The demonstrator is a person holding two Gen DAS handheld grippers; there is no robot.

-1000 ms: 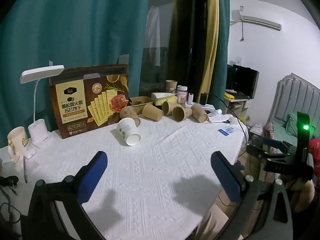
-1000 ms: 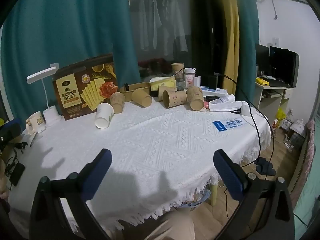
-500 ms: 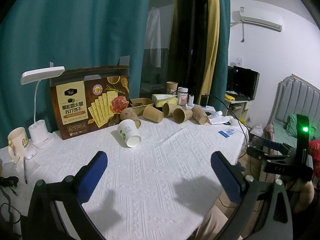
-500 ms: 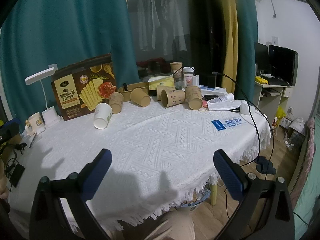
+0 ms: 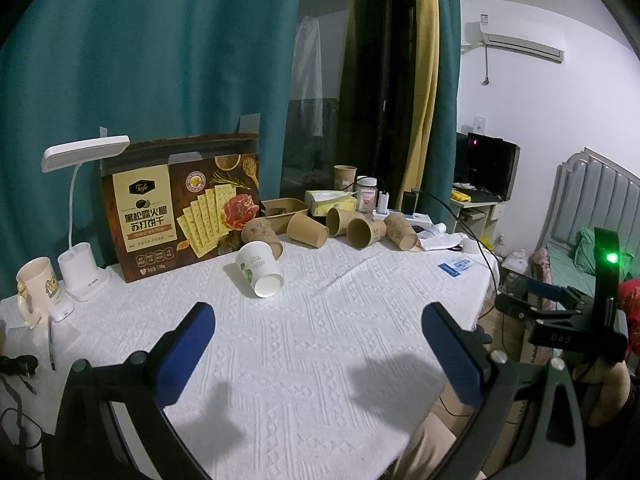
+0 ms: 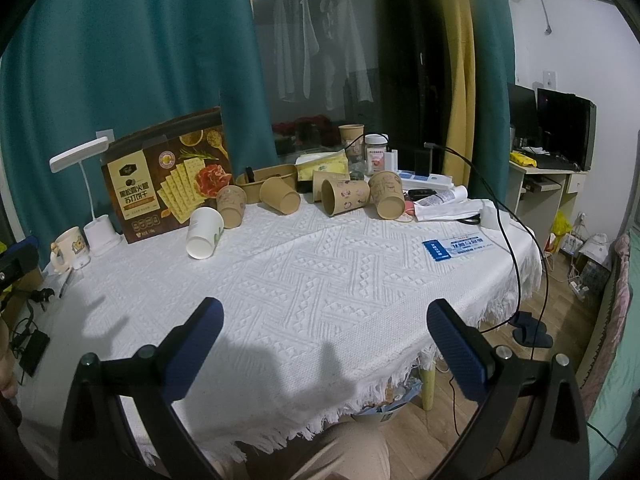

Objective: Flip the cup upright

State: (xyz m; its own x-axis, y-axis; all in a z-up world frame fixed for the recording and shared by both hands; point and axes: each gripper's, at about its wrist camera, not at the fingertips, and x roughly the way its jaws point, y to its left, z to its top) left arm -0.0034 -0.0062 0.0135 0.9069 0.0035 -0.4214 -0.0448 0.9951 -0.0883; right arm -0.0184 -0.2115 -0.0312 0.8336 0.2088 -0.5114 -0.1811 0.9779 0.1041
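A white paper cup (image 5: 259, 268) (image 6: 204, 232) lies on its side on the white tablecloth (image 5: 320, 340) (image 6: 320, 272), mouth toward me. Behind it several brown paper cups (image 5: 308, 230) (image 6: 344, 197) lie tipped over in a row. My left gripper (image 5: 318, 338) is open and empty, well short of the white cup. My right gripper (image 6: 322, 338) is open and empty too, above the table's near edge, far from the cups. The right gripper's body (image 5: 560, 320) shows at the right of the left wrist view.
A cracker box (image 5: 182, 208) (image 6: 166, 188) stands at the back left beside a white desk lamp (image 5: 84, 216) (image 6: 94, 196) and a mug (image 5: 36, 292) (image 6: 68, 248). Jars, a tissue pack and a power strip crowd the back. A blue card (image 6: 458, 247) and a black cable (image 6: 516, 248) lie right.
Both grippers have drifted slightly back and up, so the cups sit a little lower in view. Both stay open. Nothing on the table has moved.
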